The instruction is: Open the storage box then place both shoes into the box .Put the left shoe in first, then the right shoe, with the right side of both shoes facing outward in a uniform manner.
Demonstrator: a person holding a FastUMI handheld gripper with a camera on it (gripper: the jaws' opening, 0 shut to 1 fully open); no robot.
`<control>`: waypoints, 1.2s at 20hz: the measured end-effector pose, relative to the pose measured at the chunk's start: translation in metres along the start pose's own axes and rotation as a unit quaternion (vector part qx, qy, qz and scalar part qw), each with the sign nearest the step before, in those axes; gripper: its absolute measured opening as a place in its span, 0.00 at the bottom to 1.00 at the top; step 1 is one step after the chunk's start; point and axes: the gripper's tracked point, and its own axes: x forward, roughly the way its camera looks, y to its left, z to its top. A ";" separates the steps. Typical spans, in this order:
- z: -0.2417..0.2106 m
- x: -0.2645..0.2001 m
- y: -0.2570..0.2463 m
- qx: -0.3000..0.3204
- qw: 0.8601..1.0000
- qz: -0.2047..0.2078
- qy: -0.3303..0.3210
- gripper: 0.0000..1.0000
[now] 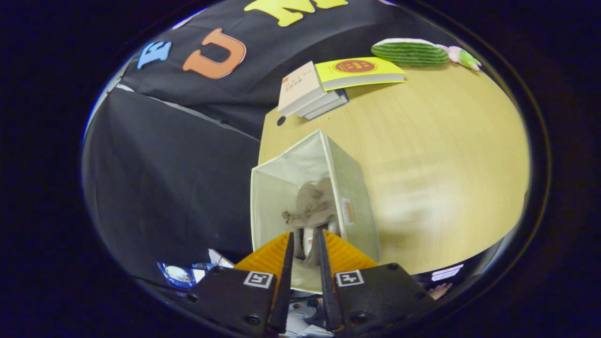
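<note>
The jaws [307, 246] stand nearly together, clamped on the heel end of a grey-brown suede-like shoe [313, 206]; both fingers [287, 263] press on it, and the part of the shoe between them is hard to make out; the shoe hangs inside an open, cream fabric storage box [281, 183] with soft, straight walls and a small tag on its right side; the box's near rim is hidden behind the jaws; the box sits at the left edge of a pale wood-grain tabletop [436, 155]; well beyond it lies a stack of books [312, 91], the yellow-covered one [359, 71] uppermost; farther off rests a green striped plush toy [411, 51], its right end cut off and blurred.
</note>
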 end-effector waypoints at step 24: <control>0.045 -0.225 0.031 -0.309 0.801 -0.054 -0.509 1.00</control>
